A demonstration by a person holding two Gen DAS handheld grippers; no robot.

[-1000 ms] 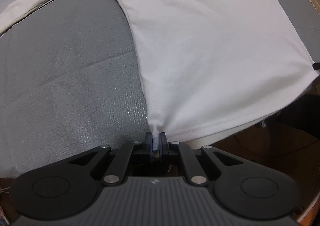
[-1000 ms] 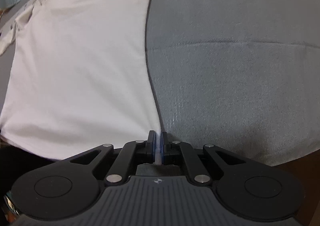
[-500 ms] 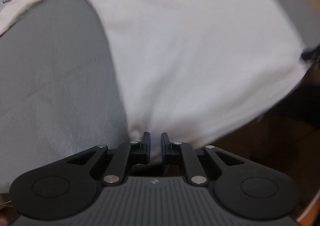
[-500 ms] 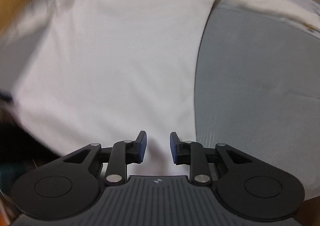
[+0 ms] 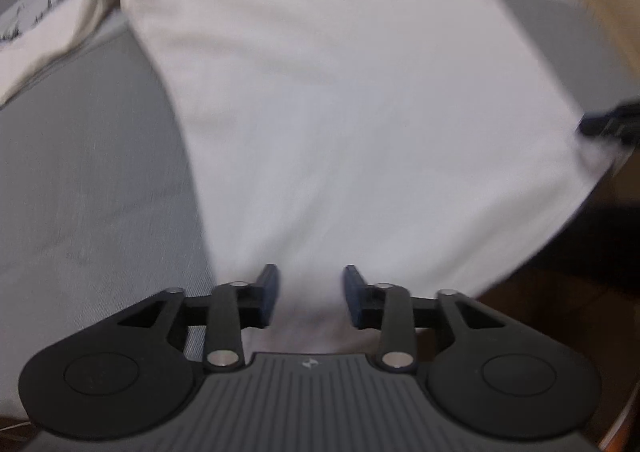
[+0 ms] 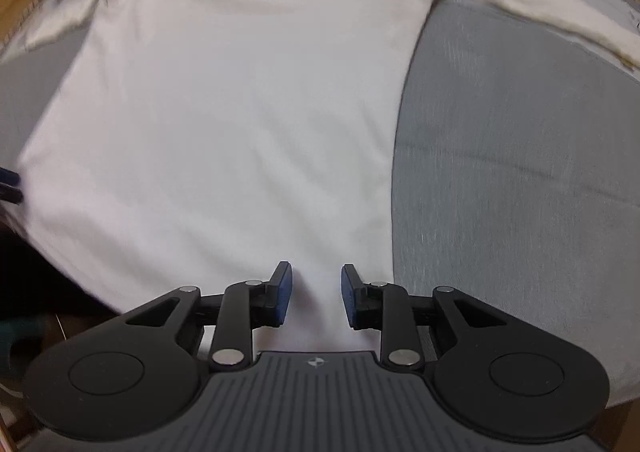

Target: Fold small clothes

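With jaws parted and gripping nothing, the left gripper point(image 5: 307, 294) and right gripper point(image 6: 316, 294) hovered over the hem of the white shirt point(image 6: 240, 124), spread toward twelve o'clock on the grey surface point(image 6: 520, 172); smoothing before the first fold seemed wise.

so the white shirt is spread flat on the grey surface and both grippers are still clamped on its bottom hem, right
Not quite. The white shirt is spread on the grey surface, but neither gripper is clamped on the hem. The left gripper in the left wrist view and the right gripper in the right wrist view both have their jaws apart, with the shirt's hem lying loose between them.
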